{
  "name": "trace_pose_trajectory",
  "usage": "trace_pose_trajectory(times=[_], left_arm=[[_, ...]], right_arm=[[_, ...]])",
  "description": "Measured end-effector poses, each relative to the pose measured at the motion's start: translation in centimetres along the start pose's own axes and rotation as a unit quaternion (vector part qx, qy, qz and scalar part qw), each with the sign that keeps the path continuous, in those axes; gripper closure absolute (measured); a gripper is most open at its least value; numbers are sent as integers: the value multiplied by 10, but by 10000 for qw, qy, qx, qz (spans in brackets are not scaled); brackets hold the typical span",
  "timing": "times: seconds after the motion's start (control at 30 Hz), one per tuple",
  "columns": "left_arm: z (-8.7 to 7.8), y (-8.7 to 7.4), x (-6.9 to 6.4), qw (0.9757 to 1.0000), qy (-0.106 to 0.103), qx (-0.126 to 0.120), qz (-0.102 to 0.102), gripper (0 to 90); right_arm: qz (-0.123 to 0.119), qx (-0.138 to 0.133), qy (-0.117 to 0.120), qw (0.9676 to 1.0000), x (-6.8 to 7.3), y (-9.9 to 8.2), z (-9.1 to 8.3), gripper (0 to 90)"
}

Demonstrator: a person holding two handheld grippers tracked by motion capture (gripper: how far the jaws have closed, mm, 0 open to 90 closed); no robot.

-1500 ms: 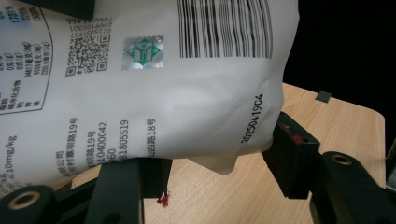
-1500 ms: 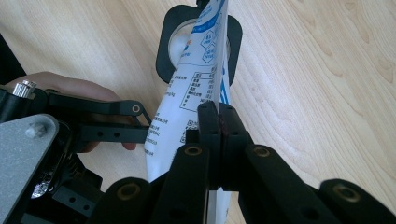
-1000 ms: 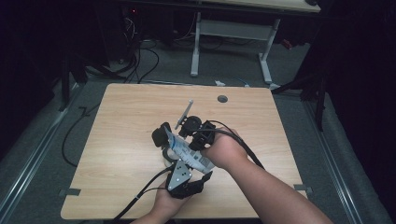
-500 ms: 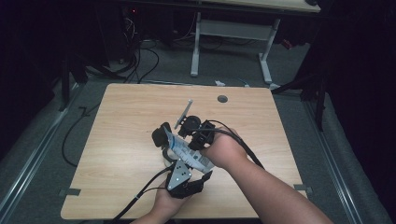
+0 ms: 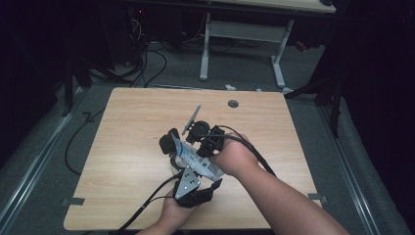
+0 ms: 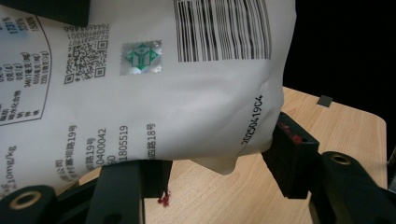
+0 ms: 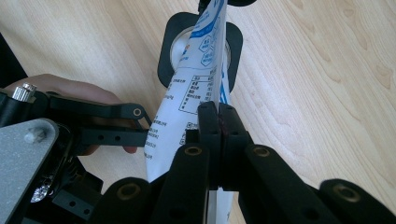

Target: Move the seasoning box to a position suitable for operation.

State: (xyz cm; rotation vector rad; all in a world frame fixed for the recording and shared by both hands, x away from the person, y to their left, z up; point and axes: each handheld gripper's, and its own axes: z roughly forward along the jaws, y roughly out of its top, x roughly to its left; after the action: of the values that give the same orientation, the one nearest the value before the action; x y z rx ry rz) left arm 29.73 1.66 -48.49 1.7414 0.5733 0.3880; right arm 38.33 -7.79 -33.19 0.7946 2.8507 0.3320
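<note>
A white printed pouch [image 5: 196,157] with a barcode hangs low over the middle of the wooden table [image 5: 127,122], held between both grippers. My right gripper [image 7: 218,121] is shut on the pouch's [image 7: 187,107] thin edge, its jaws pressed flat together on it. My left gripper [image 6: 219,161] comes in from the near side and is shut on the pouch's [image 6: 163,107] fuller lower part, one jaw on each side. Just beyond the pouch a small black square block with a round silver top [image 7: 170,46] rests on the table [image 5: 168,143].
A round dark grommet [image 5: 233,104] sits near the table's far edge. Cables trail from both grippers off the near edge. On the floor behind stand a second desk's white legs [image 5: 204,49] and loose cables [image 5: 147,63]. Grey tape marks [image 5: 72,201] lie at the near corners.
</note>
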Motion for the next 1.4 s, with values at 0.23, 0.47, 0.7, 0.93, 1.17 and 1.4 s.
trace_pose_trajectory(times=[0.23,0.47,0.7,0.93,1.17,1.4], left_arm=[[0,0,1,10000,7,-2,-7,475],[0,1,1,10000,10,7,-2,476],[1,1,1,10000,15,-30,-24,478],[1,2,1,10000,24,-39,-25,479],[1,1,1,10000,19,-34,-17,479],[0,1,1,10000,31,-38,-8,480]], right_arm=[[-11,-13,0,10000,0,2,0,900],[-30,-21,12,10000,-1,2,1,900],[-36,-11,3,10000,-1,2,0,900],[-38,-30,8,10000,-2,2,0,900],[-29,-36,14,10000,-1,2,1,900],[-17,-33,4,10000,0,2,0,900]])
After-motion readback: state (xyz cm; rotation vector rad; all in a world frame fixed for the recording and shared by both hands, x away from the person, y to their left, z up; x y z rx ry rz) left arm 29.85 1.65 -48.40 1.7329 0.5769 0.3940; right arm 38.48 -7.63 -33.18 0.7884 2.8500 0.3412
